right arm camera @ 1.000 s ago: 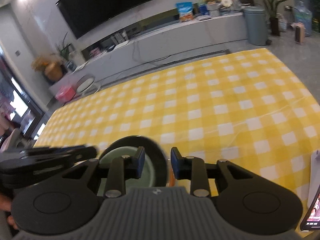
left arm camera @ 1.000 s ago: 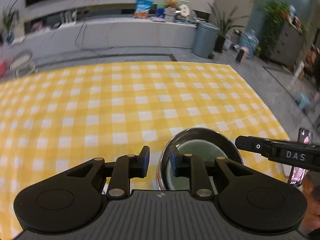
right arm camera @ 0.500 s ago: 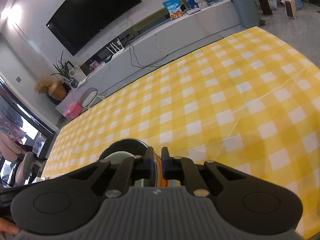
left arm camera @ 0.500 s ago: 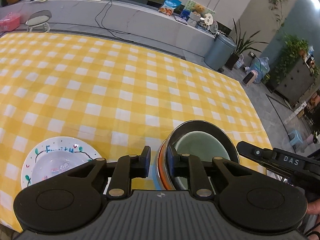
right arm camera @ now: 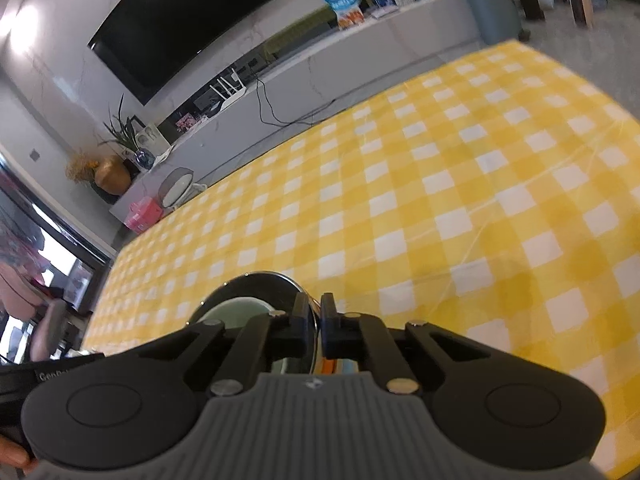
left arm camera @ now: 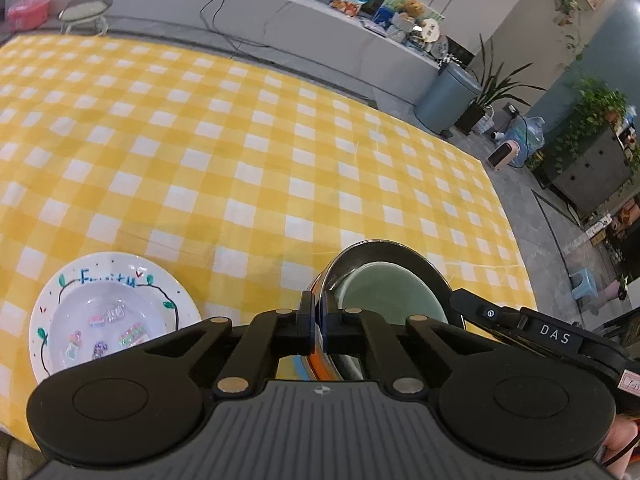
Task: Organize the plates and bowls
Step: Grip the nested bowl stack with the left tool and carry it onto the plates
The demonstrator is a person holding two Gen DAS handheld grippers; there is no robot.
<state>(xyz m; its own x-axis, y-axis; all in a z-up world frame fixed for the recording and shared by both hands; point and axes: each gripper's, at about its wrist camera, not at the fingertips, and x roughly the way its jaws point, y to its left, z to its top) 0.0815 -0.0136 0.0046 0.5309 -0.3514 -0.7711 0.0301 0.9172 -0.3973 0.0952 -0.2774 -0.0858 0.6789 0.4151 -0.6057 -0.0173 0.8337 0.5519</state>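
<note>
A stack of bowls sits near the front edge: a metal bowl [left arm camera: 400,252] with a pale green bowl [left arm camera: 384,296] nested inside, over an orange-rimmed one. My left gripper [left arm camera: 318,320] is shut on the stack's left rim. My right gripper [right arm camera: 318,320] is shut on its right rim, where the metal bowl [right arm camera: 256,284] and green bowl [right arm camera: 236,308] show left of the fingers. A white painted plate [left arm camera: 108,312] lies on the yellow checked tablecloth [left arm camera: 240,140], left of the stack. The right gripper's body [left arm camera: 552,334] shows in the left wrist view.
The tablecloth [right arm camera: 460,184] stretches far ahead of both grippers. Beyond the table are a grey counter [left arm camera: 280,28], a bin [left arm camera: 444,92] and a TV [right arm camera: 180,24]. The floor drops off past the table's right edge.
Both grippers have closed from open onto the bowl stack's rim. Both views have tilted and shifted, and the painted plate has come into the left wrist view.
</note>
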